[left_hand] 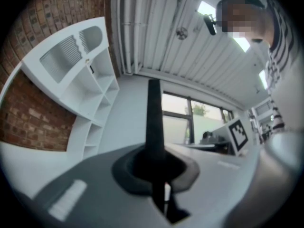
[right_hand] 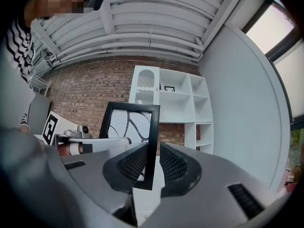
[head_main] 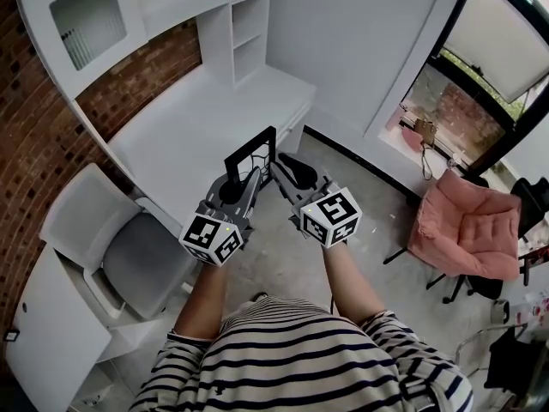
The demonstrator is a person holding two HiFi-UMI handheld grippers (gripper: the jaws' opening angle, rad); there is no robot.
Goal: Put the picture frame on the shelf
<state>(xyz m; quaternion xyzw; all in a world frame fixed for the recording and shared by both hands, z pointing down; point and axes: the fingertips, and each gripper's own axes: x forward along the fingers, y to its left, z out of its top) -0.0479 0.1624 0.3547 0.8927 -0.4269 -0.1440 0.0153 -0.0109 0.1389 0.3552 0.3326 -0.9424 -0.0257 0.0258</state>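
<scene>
The step in hand looks like the carry. The picture frame is held upright in the air in front of the person, near the front edge of the white bench and not yet at the shelf. The left tongs are clamped on one side edge of it, and the right tongs pinch the opposite bar. Next, I judge, both hands must travel together across the bench, raise the frame to an open compartment, and stand it there before either grip lets go.
</scene>
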